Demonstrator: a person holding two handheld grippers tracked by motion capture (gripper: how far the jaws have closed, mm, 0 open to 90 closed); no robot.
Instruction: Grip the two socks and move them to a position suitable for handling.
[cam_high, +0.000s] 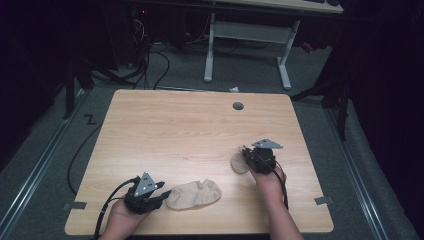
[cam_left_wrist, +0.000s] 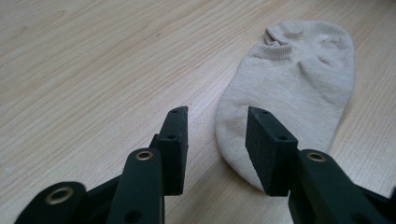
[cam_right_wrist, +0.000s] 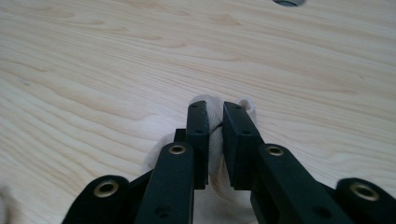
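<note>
On wooden table (cam_high: 190, 130): right gripper (cam_right_wrist: 215, 109) clamped on beige sock (cam_right_wrist: 219, 154), fabric pinched between pads; left gripper (cam_left_wrist: 217, 116) jaws apart, straddling toe edge of second sock (cam_left_wrist: 294, 79) lying flat. Advice: settle left pads over cloth before closing; keep right pinch firm.

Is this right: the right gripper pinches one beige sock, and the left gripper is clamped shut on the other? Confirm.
Not quite. The right gripper does pinch a beige sock, but the left gripper is open; the other sock lies flat on the table, unclamped. The left gripper view shows it.
</note>
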